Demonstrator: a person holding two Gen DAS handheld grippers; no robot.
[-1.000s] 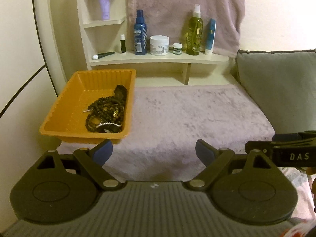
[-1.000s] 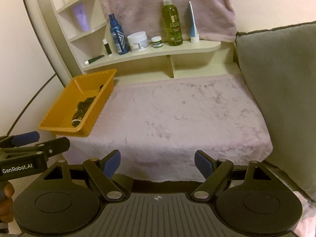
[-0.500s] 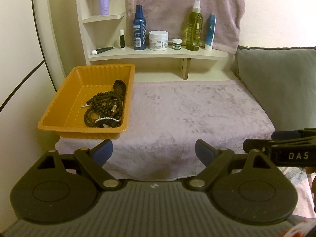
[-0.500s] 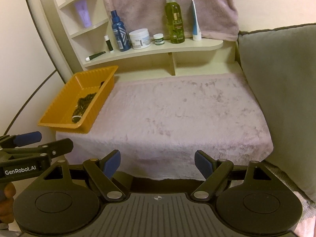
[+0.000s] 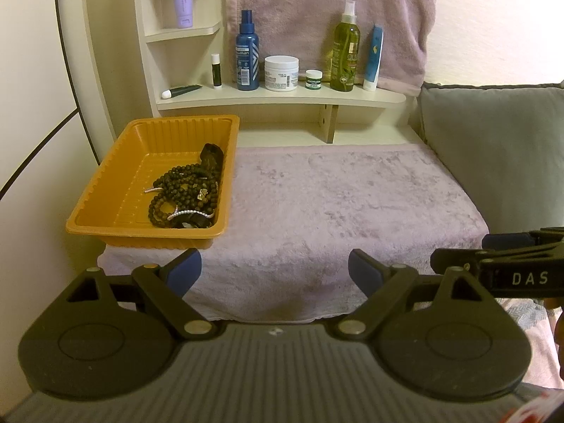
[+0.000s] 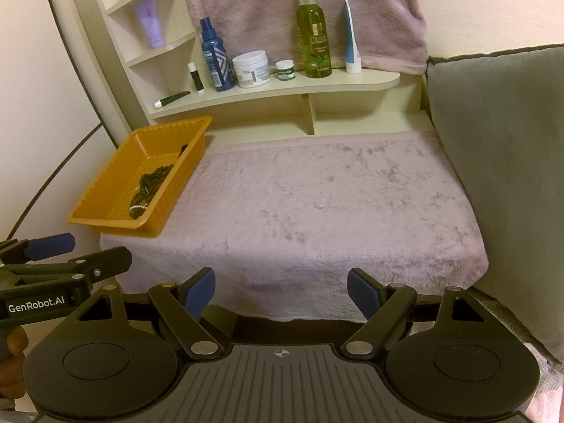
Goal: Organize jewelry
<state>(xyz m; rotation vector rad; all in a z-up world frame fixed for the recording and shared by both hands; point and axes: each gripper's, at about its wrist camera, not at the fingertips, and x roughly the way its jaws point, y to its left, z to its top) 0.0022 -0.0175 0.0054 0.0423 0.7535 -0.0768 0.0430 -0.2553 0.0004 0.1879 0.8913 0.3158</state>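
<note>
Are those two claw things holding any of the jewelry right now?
No. The left gripper and right gripper are both open and empty; the bead necklaces lie in the orange tray.

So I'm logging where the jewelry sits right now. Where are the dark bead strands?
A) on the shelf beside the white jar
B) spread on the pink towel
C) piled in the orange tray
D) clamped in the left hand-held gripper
C: the dark bead strands lie heaped inside the orange tray, toward its right wall, while the pink towel beside it carries none and both hand-held grippers are open.
</note>
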